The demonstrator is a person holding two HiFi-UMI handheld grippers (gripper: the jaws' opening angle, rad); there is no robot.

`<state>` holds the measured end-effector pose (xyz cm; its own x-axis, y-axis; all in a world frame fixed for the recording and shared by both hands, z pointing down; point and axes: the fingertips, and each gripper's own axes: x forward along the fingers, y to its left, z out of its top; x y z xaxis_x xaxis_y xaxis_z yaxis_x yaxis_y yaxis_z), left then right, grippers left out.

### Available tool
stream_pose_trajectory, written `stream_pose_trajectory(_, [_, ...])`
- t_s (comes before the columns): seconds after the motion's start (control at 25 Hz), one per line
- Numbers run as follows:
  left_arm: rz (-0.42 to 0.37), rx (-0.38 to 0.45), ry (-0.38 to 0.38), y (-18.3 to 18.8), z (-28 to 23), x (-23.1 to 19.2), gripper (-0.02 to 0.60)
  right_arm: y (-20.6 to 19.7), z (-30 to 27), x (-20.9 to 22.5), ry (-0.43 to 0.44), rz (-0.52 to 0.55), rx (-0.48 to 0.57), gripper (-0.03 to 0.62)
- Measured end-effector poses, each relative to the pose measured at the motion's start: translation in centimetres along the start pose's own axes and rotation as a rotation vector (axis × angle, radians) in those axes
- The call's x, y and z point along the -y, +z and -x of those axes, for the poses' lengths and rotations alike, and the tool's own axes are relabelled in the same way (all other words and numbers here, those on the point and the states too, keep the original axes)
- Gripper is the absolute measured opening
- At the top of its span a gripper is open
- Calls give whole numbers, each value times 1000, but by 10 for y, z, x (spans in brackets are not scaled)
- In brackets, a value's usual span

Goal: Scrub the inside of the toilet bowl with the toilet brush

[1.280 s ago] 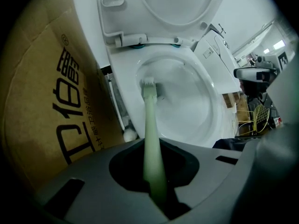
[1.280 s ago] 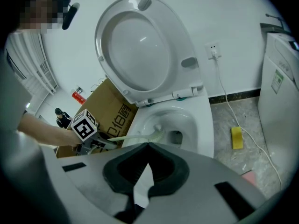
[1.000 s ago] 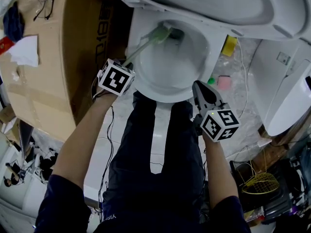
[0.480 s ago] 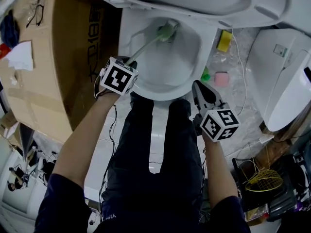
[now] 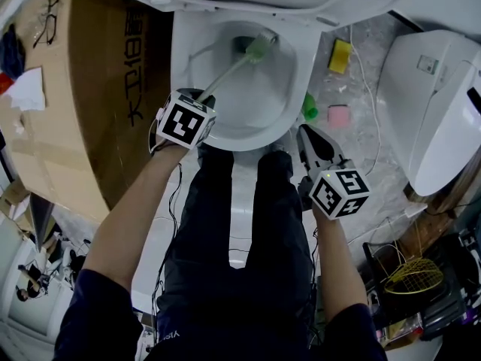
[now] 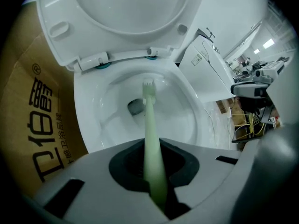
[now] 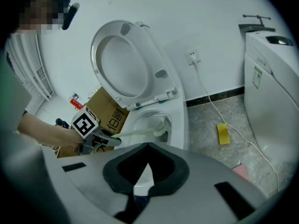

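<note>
The white toilet bowl (image 5: 180, 51) stands open at the top of the head view, its lid raised (image 6: 131, 8). My left gripper (image 5: 197, 96) is at the bowl's near left rim, shut on the pale green handle of the toilet brush (image 5: 229, 70). The brush head (image 5: 258, 47) lies deep in the bowl, beside the dark drain. In the left gripper view the toilet brush (image 6: 150, 134) runs from between the jaws of the left gripper (image 6: 154, 171) into the toilet bowl (image 6: 84, 120). My right gripper (image 5: 304, 130) hangs right of the bowl, shut and empty. The right gripper (image 7: 142, 181) faces the toilet bowl (image 7: 180, 120) and the toilet brush (image 7: 140, 133).
A large cardboard box (image 5: 83, 89) stands tight against the toilet's left side. On the marble floor to the right lie a yellow sponge (image 5: 340, 55), a pink sponge (image 5: 337, 116), a green item (image 5: 309, 107) and a white cable. A white appliance (image 5: 428, 111) stands farther right. The person's legs are below the bowl.
The brush head has swept from the left of the drain to its right at the back of the bowl. The left gripper shifted slightly. The right gripper has stayed put.
</note>
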<state>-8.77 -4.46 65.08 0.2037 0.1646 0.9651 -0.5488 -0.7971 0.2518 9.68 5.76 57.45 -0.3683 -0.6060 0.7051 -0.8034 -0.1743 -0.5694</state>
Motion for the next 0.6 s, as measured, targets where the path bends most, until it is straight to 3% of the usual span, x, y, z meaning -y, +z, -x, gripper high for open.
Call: stream_pose_trajectory(0.6, [43,76,-71,-4,0,50,54,-24,25,11,-10,-8,13,0])
